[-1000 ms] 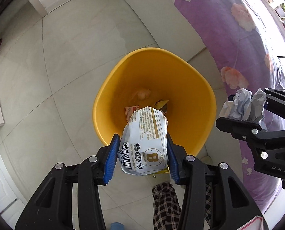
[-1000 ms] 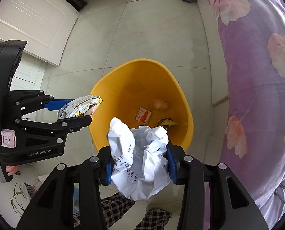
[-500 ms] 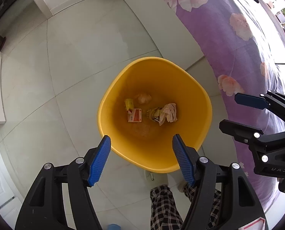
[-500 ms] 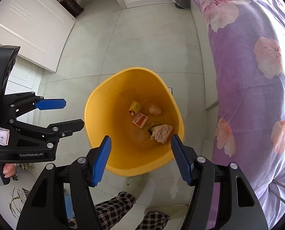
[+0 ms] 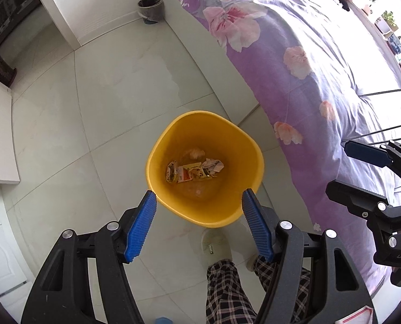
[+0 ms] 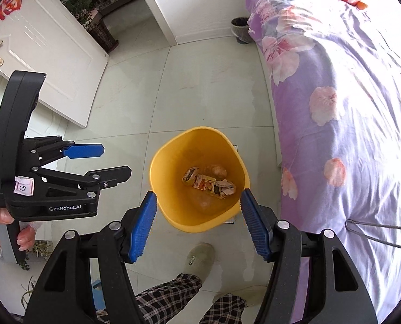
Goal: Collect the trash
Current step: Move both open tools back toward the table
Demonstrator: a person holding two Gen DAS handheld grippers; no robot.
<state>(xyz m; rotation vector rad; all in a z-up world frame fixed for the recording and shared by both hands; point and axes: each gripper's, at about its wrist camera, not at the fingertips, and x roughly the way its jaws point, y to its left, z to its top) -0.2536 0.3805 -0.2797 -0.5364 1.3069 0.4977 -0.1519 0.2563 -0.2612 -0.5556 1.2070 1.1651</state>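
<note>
A yellow bin stands on the tiled floor beside the bed. Several pieces of trash lie at its bottom: a snack wrapper, a small red and white packet and crumpled paper. My left gripper is open and empty, high above the bin's near rim; it also shows in the right wrist view. My right gripper is open and empty above the bin; it also shows at the right of the left wrist view.
A bed with a purple flowered cover runs along the right. A small dark bin stands by the far wall. A white door is at the left. The person's plaid legs and slipper are below.
Both grippers opened and dropped the snack bag and the crumpled paper into the yellow bin. Both then rose well above it, so the bin looks smaller.
</note>
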